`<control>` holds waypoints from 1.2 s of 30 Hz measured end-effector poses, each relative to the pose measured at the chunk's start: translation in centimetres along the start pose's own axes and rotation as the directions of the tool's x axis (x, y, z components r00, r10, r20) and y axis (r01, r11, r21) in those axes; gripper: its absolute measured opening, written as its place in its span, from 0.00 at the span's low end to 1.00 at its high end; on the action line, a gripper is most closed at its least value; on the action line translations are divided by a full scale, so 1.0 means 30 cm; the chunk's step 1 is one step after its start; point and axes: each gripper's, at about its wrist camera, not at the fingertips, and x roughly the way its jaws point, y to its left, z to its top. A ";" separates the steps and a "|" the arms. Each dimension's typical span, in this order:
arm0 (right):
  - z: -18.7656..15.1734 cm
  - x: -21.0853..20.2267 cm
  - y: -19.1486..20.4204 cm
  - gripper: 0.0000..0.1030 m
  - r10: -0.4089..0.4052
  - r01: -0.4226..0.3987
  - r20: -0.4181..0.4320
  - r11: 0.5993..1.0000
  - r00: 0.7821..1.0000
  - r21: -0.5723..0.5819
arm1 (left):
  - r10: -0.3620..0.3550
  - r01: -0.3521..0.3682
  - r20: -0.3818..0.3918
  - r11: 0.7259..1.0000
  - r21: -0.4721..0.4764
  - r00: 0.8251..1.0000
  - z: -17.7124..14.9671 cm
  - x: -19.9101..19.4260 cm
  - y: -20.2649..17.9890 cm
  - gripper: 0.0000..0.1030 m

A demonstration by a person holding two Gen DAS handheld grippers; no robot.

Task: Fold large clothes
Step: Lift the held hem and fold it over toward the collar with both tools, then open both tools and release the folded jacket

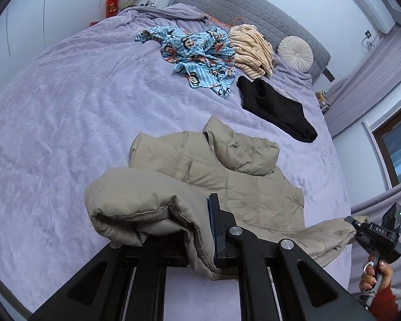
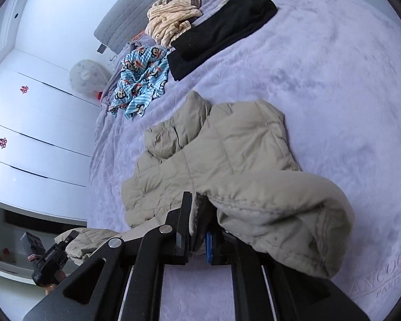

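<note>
A beige puffer jacket (image 1: pixel 227 160) lies on the lilac bed cover (image 1: pixel 66 107), with its near hem lifted off the bed. My left gripper (image 1: pixel 197 222) is shut on one end of that hem, and the fabric bulges over its left finger. My right gripper (image 1: pixel 354 223), held by a hand with a red sleeve, pinches the other end of the hem at the right. In the right wrist view my right gripper (image 2: pixel 199 222) is shut on the jacket (image 2: pixel 227 147). My left gripper (image 2: pixel 68 236) clamps the far corner at the lower left.
Beyond the jacket lie a black garment (image 1: pixel 275 107), a blue monkey-print garment (image 1: pixel 197 53) and a cream striped one (image 1: pixel 251 45). A round cushion (image 1: pixel 295 50) leans on the grey headboard (image 1: pixel 240 2). White wardrobe doors (image 2: pixel 40 133) stand beside the bed.
</note>
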 end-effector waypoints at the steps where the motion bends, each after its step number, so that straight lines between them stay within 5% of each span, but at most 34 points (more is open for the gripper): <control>1: 0.031 0.017 0.019 0.09 -0.012 0.012 0.009 1.000 1.000 -0.015 | 0.006 -0.006 -0.003 1.000 0.009 1.000 0.032 0.028 -0.001 0.11; 9: 0.242 0.269 0.043 0.09 -0.095 0.095 -0.013 0.995 0.995 -0.012 | 0.055 -0.052 -0.091 0.998 0.041 0.994 0.196 0.322 0.054 0.12; 20: 0.316 0.586 -0.122 0.09 -0.167 0.178 -0.104 0.978 0.980 0.108 | 0.141 -0.137 -0.171 0.990 0.038 0.975 0.222 0.675 0.126 0.12; 29: 0.308 0.634 -0.163 0.09 -0.151 0.168 -0.120 0.975 0.981 0.147 | 0.142 -0.131 -0.137 0.987 0.090 0.980 0.227 0.576 0.086 0.26; 31: 0.312 0.631 -0.159 0.09 -0.149 0.167 -0.127 0.976 0.981 0.141 | 0.142 -0.128 -0.130 0.986 0.111 0.981 0.223 0.551 0.080 0.39; 33: 0.315 0.630 -0.150 0.09 -0.156 0.172 -0.133 0.977 0.979 0.124 | 0.173 -0.160 -0.093 0.979 0.129 0.981 0.220 0.519 0.072 0.85; 36: 0.322 0.632 -0.133 0.12 -0.162 0.177 -0.139 0.979 0.977 0.098 | 0.222 -0.218 -0.003 0.962 0.164 0.975 0.226 0.467 0.059 0.92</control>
